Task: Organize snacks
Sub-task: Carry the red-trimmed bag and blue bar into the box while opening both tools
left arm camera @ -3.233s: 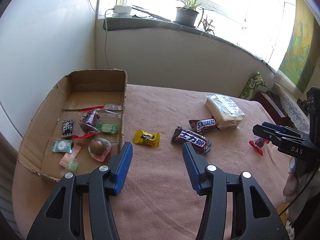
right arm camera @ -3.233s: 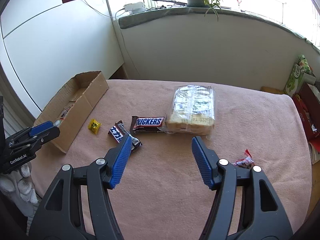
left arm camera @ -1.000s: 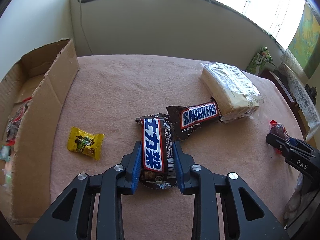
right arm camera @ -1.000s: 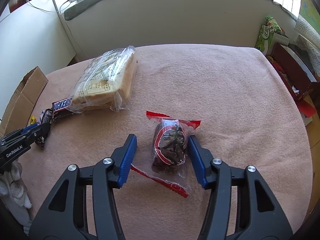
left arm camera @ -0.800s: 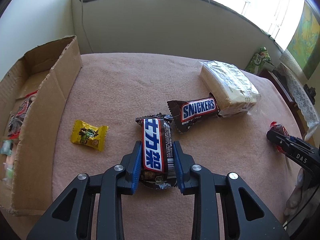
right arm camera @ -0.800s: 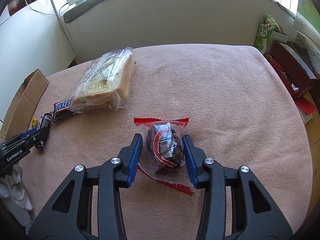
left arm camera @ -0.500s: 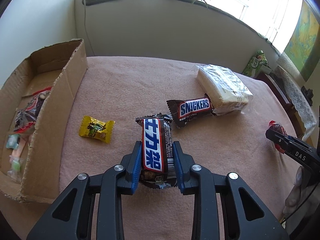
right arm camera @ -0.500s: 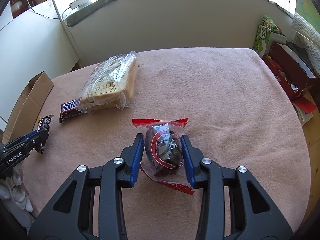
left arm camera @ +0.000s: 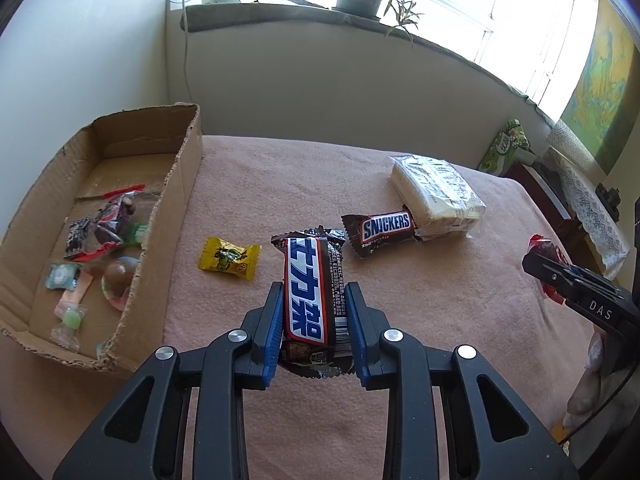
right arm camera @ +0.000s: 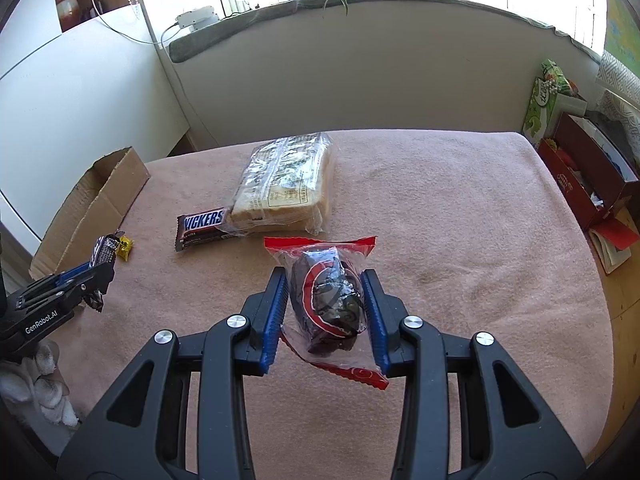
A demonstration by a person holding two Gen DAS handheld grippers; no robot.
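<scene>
Several sweets are already lying in the cardboard box [left arm camera: 188, 160] at far left. The left gripper [left arm camera: 314, 300] is pinching a Chinese-label Snickers bar [left arm camera: 310, 296] and the right gripper [right arm camera: 326, 300] a red-edged clear packet [right arm camera: 326, 300], seemingly lifted. A yellow candy [left arm camera: 229, 258], a second Snickers [left arm camera: 382, 230] and a bread pack [left arm camera: 436, 196] are still waiting on the pink cloth [left arm camera: 280, 176].

"SNICKERS" on brown bar wrapper [left arm camera: 378, 229]. Chinese characters "士力架" on held bar [left arm camera: 308, 296]. "DAS" on right gripper [left arm camera: 536, 258] body. "GenRobot.AI" on left gripper [right arm camera: 100, 276] body.

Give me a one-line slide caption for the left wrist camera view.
Left gripper clamps a Snickers bar with Chinese lettering above the pink tablecloth, cardboard box of snacks alongside.
</scene>
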